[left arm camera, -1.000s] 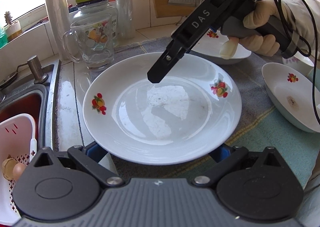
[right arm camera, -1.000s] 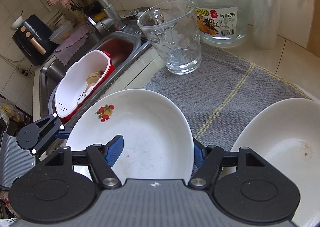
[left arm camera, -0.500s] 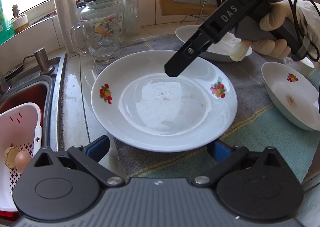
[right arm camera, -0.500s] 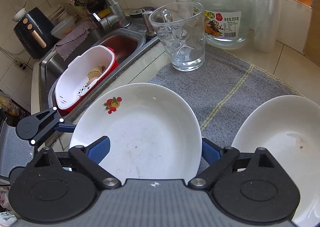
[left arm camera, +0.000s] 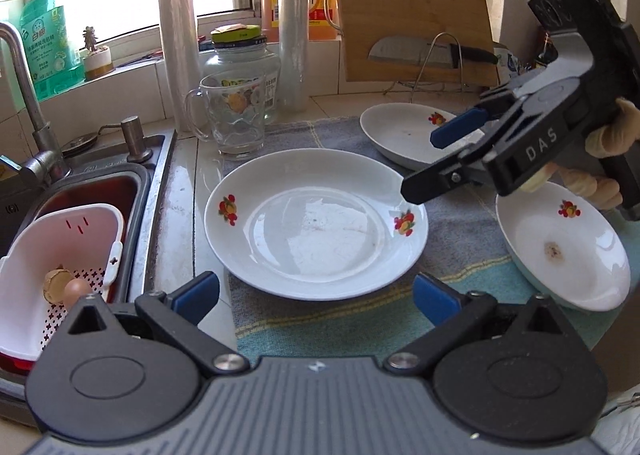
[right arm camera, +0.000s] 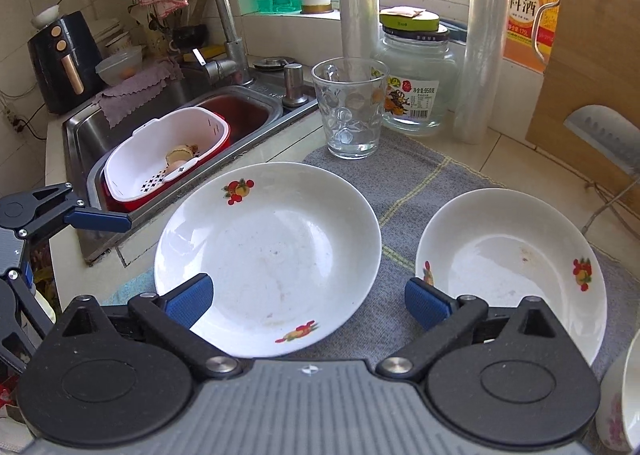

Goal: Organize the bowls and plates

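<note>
If lowered too steeply onto the wide white ceramic plate with fruit decals (left arm camera: pixel 316 223), lying mid-frame on the grey woven cloth (left arm camera: pixel 452 223), could skid off the glazed rim and shove it left toward the steel sink (left arm camera: pixel 156 175). Could also clip the clear embossed glass mug (left arm camera: pixel 236 115), standing just beyond the plate's far rim at upper centre. Another likely slip: pinching only the thin lip, so that the plate tips and drops out of the grasp. Worth watching too for a collision between the two tools, both aimed at the same plate.

Left gripper (left arm camera: pixel 316 295): low at the bottom of the left view, roughly level, fingers spread wide on either side of the plate's near edge, gripping nothing. Right gripper (left arm camera: pixel 436 161): gripped by a pale gloved hand (left arm camera: pixel 600 159) at the right of the frame, angled down and leftward, fingers parted and empty, tips hovering near the plate's right rim. Behind it, at upper right, a shallow white bowl with fruit decals (left arm camera: pixel 400 131); at lower right, a second white bowl with a brown stain (left arm camera: pixel 560 251). Neither stacked yet.
</note>
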`<state>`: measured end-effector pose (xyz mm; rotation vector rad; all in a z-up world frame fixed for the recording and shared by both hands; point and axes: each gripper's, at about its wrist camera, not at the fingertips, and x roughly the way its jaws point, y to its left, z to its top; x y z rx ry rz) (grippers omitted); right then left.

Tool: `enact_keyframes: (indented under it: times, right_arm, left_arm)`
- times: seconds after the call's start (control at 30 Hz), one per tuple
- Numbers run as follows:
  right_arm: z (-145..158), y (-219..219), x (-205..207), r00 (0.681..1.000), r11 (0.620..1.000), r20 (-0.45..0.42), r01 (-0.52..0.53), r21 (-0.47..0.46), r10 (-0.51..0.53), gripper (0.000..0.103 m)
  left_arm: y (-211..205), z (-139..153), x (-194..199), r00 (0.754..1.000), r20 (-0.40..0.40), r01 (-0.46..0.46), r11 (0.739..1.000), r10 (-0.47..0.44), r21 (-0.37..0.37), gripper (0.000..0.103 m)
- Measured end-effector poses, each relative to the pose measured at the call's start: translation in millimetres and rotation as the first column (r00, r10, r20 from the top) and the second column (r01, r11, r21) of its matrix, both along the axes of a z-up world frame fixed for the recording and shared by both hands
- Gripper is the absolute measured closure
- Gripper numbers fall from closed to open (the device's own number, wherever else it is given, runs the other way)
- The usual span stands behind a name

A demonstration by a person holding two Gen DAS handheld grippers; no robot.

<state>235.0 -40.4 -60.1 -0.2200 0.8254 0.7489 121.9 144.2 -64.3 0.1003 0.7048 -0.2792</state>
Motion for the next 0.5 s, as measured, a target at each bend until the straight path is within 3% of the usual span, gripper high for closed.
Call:
enact_keyframes:
  times: [0.2,0.5]
  right_arm:
    - [11.0,-26.0,-46.2,0.995,0.999,0.096,0.032,-0.024,-0.029,0.0]
    - [12.8,-84.9,-107.9,0.984,0.993,0.141,0.114,-0.02,-0.11,0.0]
  left_arm:
    - [-23.4,12.7,-25.4,0.999,0.044,-0.029,0.999,0.03,-0.012,0.001]
    - [-66.9,19.7,-61.7,0.993,0.109,-0.047,0.998,0.052,-0.053,0.001]
